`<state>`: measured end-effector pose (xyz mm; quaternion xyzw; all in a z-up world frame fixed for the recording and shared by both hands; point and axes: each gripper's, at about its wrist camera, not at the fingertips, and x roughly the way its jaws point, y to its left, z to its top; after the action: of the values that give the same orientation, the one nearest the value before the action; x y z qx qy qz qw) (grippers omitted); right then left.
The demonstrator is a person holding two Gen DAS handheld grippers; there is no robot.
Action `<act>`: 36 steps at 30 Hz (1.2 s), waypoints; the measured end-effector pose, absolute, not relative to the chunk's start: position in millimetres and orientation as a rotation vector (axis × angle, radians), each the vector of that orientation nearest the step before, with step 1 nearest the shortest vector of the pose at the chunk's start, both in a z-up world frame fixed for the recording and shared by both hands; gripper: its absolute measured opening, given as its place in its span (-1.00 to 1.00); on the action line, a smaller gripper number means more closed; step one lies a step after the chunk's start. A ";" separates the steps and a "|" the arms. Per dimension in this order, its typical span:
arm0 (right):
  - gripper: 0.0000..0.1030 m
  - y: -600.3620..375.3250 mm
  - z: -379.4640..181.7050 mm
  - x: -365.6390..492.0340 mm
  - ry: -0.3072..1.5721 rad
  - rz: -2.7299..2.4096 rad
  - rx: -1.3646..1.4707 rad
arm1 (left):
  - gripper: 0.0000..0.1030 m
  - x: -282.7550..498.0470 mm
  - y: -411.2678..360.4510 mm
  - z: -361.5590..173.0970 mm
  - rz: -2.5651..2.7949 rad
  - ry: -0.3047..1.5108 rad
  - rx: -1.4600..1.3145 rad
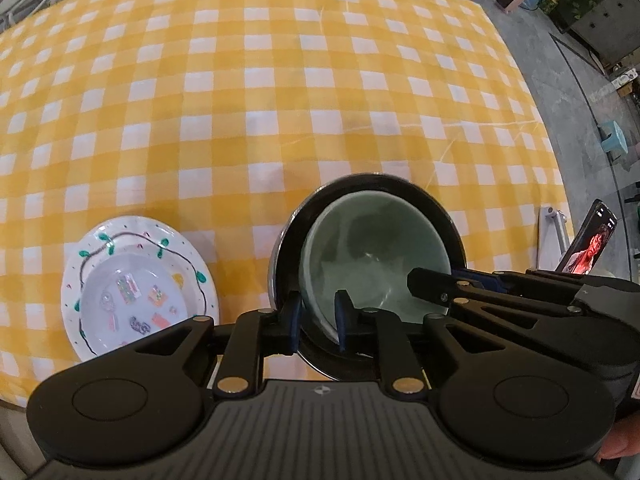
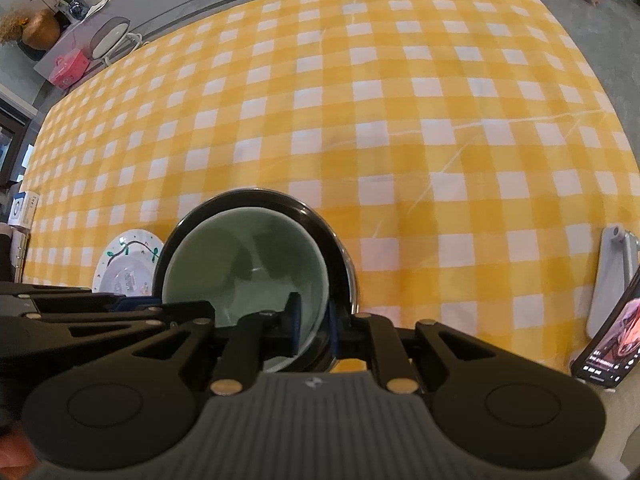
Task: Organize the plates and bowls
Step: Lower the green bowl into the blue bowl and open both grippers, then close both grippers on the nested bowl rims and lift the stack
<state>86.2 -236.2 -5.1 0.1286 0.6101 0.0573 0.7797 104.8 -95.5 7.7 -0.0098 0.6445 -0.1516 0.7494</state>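
A pale green bowl (image 1: 372, 256) sits nested inside a black bowl (image 1: 286, 236) on the yellow checked tablecloth. My left gripper (image 1: 318, 320) is shut on the near left rims of both bowls, one finger outside, one inside. My right gripper (image 2: 312, 326) is shut on their near right rims; the green bowl (image 2: 244, 260) and black bowl (image 2: 338, 252) fill its view. The right gripper's finger reaches in from the right in the left wrist view (image 1: 432, 284). A white painted plate (image 1: 136, 284) lies left of the bowls; it also shows in the right wrist view (image 2: 126, 264).
A phone (image 1: 590, 244) on a white stand (image 1: 554, 236) is at the table's right edge, also in the right wrist view (image 2: 612, 340). The tablecloth (image 1: 280, 100) stretches far ahead. Floor and clutter lie beyond the right edge.
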 end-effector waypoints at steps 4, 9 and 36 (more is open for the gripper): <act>-0.56 -235.3 2.7 84.1 1.286 0.121 0.266 | -0.58 102.3 -95.3 17.2 -0.341 1.375 0.005; -0.40 -234.1 14.4 79.4 1.257 0.125 0.250 | -0.56 99.2 -89.3 28.1 -0.356 1.341 -0.017; 0.37 -296.9 -61.7 39.6 1.022 0.096 0.769 | 0.18 65.3 -24.3 -15.2 -0.321 1.003 -0.450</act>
<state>39.6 -296.9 -61.7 0.3588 0.4767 0.0447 0.8013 65.3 -24.3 -15.2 -0.2129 0.4747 -0.1520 0.8404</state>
